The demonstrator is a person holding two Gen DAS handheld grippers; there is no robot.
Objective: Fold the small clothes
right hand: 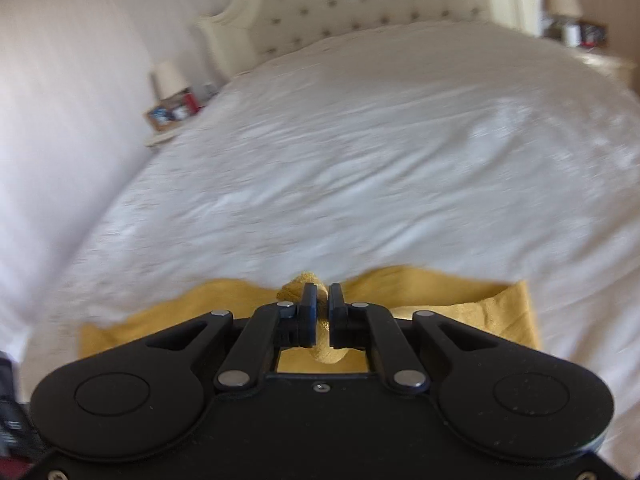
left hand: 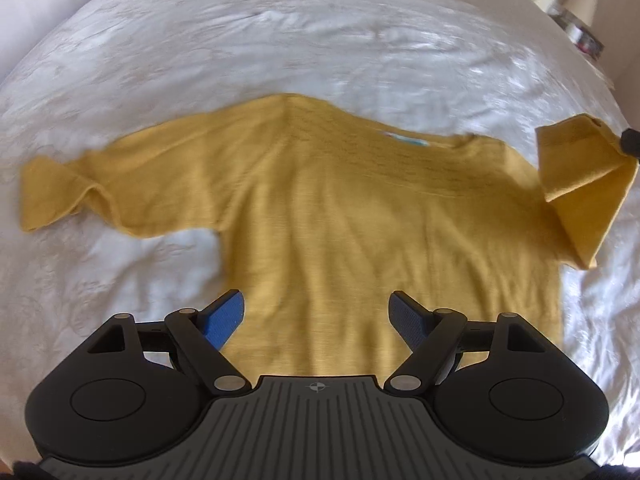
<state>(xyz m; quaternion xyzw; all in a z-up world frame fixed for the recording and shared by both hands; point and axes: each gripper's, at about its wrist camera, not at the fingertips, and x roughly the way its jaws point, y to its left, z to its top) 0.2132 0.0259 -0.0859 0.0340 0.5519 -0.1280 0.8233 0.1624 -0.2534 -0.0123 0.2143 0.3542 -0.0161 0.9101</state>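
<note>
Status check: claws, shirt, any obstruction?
Left claw open over mustard-yellow knit shirt. Right claw shut on its sleeve, lifted. White bedspread: nothing in the way.

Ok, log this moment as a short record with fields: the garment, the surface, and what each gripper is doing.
garment: yellow top, spread flat, one sleeve lifted
surface: white bedspread
left gripper: jaws open, above the hem, holding nothing
right gripper: jaws shut on the right sleeve, raised and folded over
left sleeve: flat on the bedspread
fold stage: first sleeve fold under way
</note>
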